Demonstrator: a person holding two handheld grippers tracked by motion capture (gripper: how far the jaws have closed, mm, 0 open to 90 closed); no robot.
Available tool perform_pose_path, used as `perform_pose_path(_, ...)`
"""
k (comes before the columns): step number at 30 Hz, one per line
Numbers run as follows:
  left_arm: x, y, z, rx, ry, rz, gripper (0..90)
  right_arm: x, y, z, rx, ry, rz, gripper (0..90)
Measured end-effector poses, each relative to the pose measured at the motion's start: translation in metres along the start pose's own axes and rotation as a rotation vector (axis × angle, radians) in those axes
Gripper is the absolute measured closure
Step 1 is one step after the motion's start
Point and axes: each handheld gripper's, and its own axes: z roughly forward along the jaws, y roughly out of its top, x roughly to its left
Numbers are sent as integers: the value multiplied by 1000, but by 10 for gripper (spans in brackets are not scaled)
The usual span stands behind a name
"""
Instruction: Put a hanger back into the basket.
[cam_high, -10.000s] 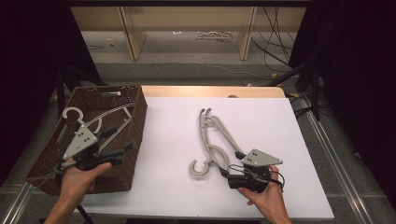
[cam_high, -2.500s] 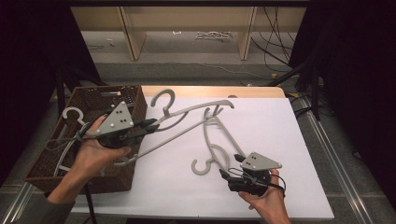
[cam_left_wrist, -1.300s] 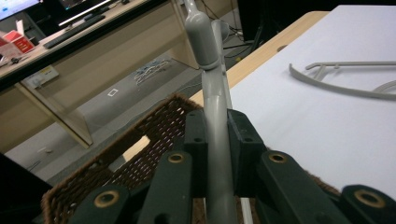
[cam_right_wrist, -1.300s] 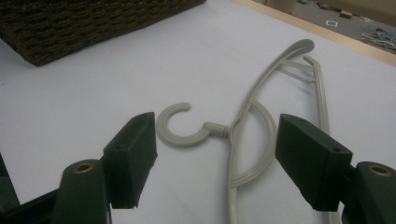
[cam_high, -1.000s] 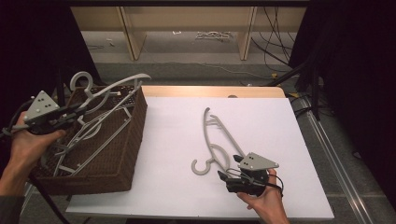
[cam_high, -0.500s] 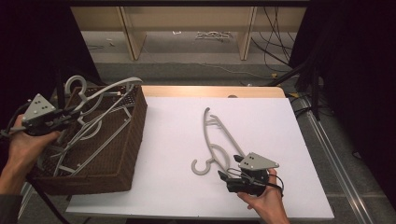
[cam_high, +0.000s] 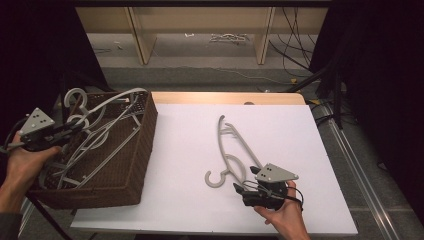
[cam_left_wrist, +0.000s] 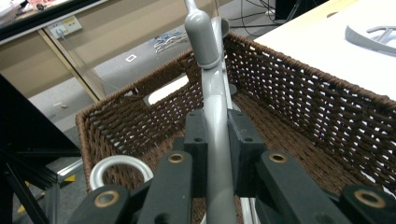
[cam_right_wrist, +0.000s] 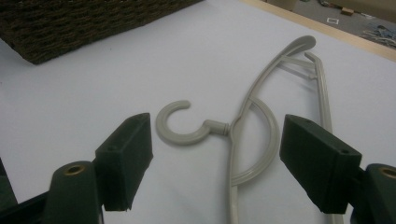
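Note:
My left gripper is shut on the neck of a grey plastic hanger, which it holds tilted over the brown wicker basket at the table's left. In the left gripper view the jaws clamp the hanger's stem above the basket's inside. Several other grey hangers lie in the basket. A second grey hanger lies flat on the white table, hook toward me. My right gripper rests open just behind that hook, and its jaws hold nothing.
The white tabletop has free room between the basket and the flat hanger. A wooden strip runs along the table's far edge. Beyond it stand wooden shelf legs, with cables on the floor. Another hanger's hook ring lies low in the basket.
The left gripper has carried a hanger from the table to over the basket, and in the last second lowered it a little. The right gripper has stayed still and open.

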Motion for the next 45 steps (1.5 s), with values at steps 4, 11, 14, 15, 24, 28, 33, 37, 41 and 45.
perform_pose_path(4, 0, -3, 1, 15, -10, -2, 795, 1, 0, 1, 3, 0, 1, 265)
perform_pose_path(11, -6, -10, 4, 56, -29, 24, 795, 0, 0, 1, 3, 0, 0, 265)
perform_pose_path(14, -9, -13, 11, 78, -41, 14, 794, 0, 0, 1, 4, 0, 3, 265)
perform_pose_path(15, -9, -14, 12, 84, -39, 13, 794, 1, -1, 1, 6, 0, 2, 265)
perform_pose_path(24, -15, -27, 29, 175, -72, -33, 793, 0, -1, 1, 8, 1, 2, 265)
perform_pose_path(28, -14, -34, 32, 178, -66, -79, 791, 0, -1, 2, 10, 2, 0, 265)
perform_pose_path(33, -11, -34, 35, 201, -27, -93, 783, 1, -1, 2, 12, 1, 3, 265)
perform_pose_path(37, -7, -34, 39, 222, 12, -131, 772, 1, -1, 2, 15, 4, 7, 265)
perform_pose_path(41, 2, -36, 42, 264, 58, -160, 765, 0, -1, 2, 8, 4, 0, 264)
perform_pose_path(45, 8, -41, 48, 289, 102, -172, 750, 0, -1, 2, 9, 5, 2, 264)
